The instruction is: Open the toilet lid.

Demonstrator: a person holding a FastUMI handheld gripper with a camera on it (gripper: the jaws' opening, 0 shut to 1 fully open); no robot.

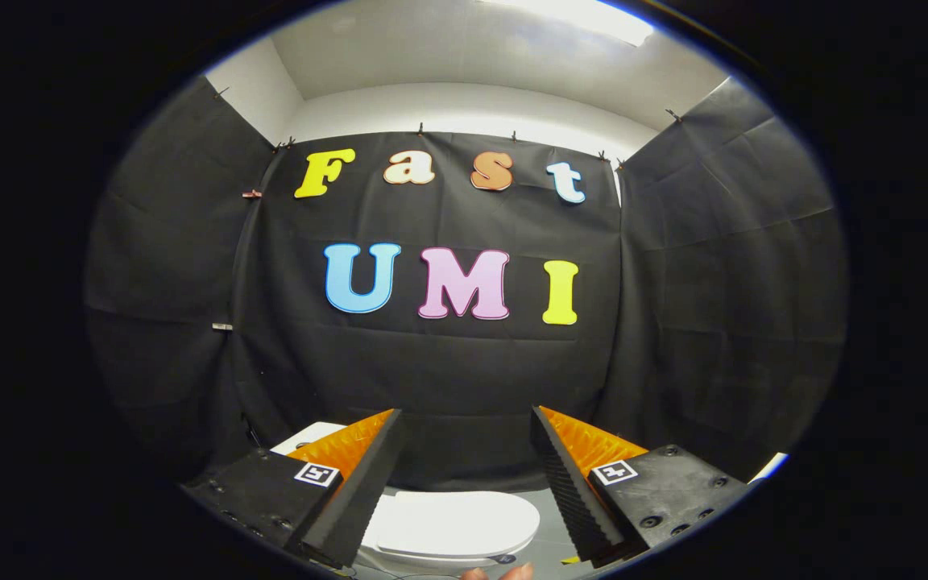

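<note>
A white toilet stands low down, below and between my fingers, with its white lid lying flat and closed. My gripper is held well above it, pointing at the black cloth wall. Its fingers stand wide apart with nothing between them. Part of the toilet's white back shows behind the left finger.
Black cloth walls close the booth ahead and on both sides. Grey floor shows beside the toilet bowl. A person's fingertips show just under the toilet's front. A white edge shows low at the right wall.
</note>
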